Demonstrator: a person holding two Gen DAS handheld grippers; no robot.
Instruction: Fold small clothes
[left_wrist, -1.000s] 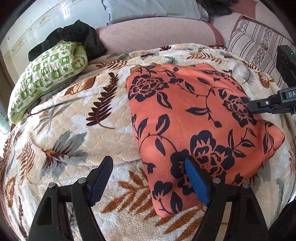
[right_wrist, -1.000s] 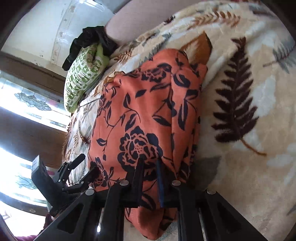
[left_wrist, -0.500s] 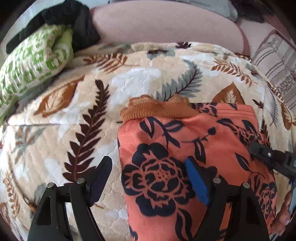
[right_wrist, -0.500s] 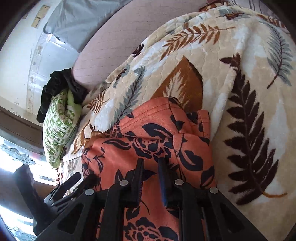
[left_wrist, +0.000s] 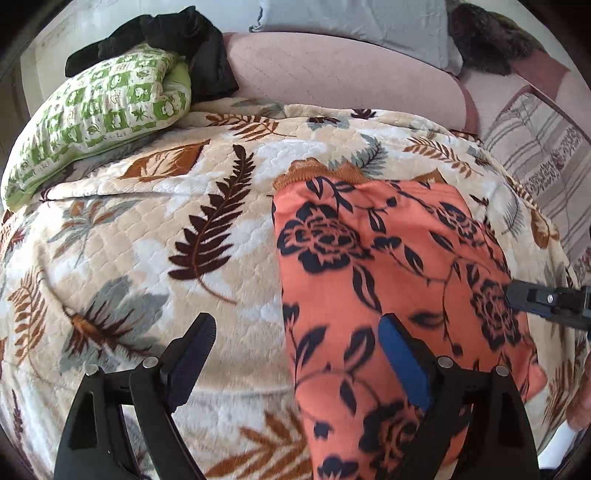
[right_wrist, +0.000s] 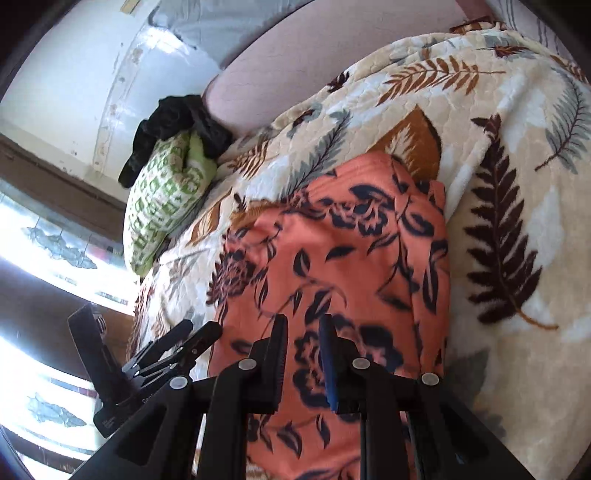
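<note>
An orange garment with a dark floral print (left_wrist: 388, 273) lies folded on the leaf-patterned blanket (left_wrist: 166, 229); its brown ribbed hem shows at the far edge. It also shows in the right wrist view (right_wrist: 332, 266). My left gripper (left_wrist: 295, 354) is open and empty above the garment's left edge. My right gripper (right_wrist: 303, 347) hovers over the garment's near end with its jaws slightly apart and nothing between them. The right gripper's tip also shows at the right of the left wrist view (left_wrist: 543, 301).
A green patterned pillow (left_wrist: 96, 110) with a black cloth (left_wrist: 177, 40) on it lies at the back left. A pink bolster (left_wrist: 332, 77) and a grey pillow (left_wrist: 354, 22) lie at the back. A striped cushion (left_wrist: 543, 155) is at the right.
Both grippers pulled back toward me from the garment's far edge. The right gripper's jaws parted a little and let go of the cloth. The garment now lies folded flat.
</note>
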